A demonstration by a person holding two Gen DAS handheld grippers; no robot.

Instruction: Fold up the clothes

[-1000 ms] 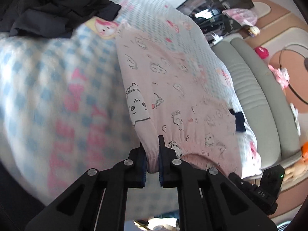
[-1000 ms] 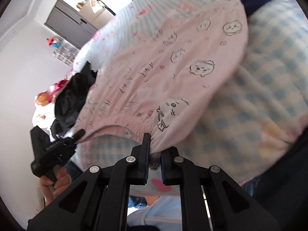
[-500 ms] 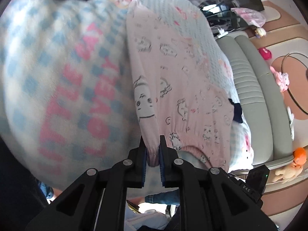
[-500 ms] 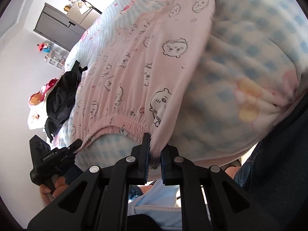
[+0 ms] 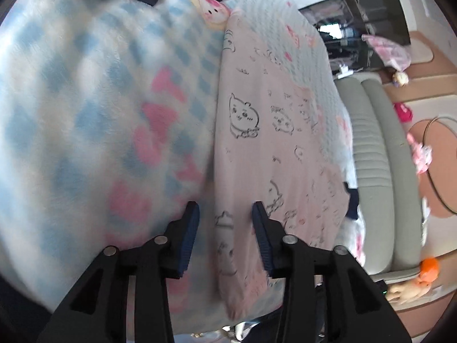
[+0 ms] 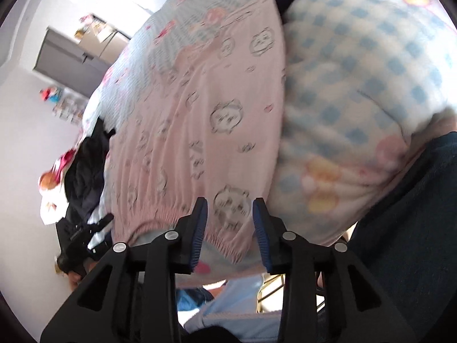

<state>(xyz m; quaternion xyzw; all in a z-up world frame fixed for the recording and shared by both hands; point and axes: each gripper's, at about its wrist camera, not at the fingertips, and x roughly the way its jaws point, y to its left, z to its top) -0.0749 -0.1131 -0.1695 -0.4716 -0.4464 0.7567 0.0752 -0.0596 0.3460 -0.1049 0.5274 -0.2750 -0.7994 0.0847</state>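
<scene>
The pink pajama garment point(image 5: 274, 148) with its cartoon-animal print lies spread flat on the bed, over a blue-and-white checked blanket point(image 5: 85, 100). Its long axis runs from the near edge of the bed toward the far side, and its gathered elastic hem point(image 6: 228, 245) sits at the near end, just over the blanket's edge.

The left tool point(image 5: 225, 214) stands wide open, its 2 blue-padded jaws spread with nothing between them but air; the garment's near left edge lies directly beneath and just ahead of it. The right tool point(image 6: 230, 214) is likewise wide open and holds nothing, poised just above the elastic hem at the garment's near right corner. So each tool is over its own near corner of the cloth, and neither is clearly nearer than the other.

The relation that matters for any coming move is this: the cloth stretches away from both tools, so a fold along its length would carry the near hem toward the far end. Whether the piece is laid out for a fold or a fold has just been set down, the views do not settle.

A dark heap of clothing point(image 6: 85, 171) lies on the bed to the left in the right wrist view. No container shows in either view.
</scene>
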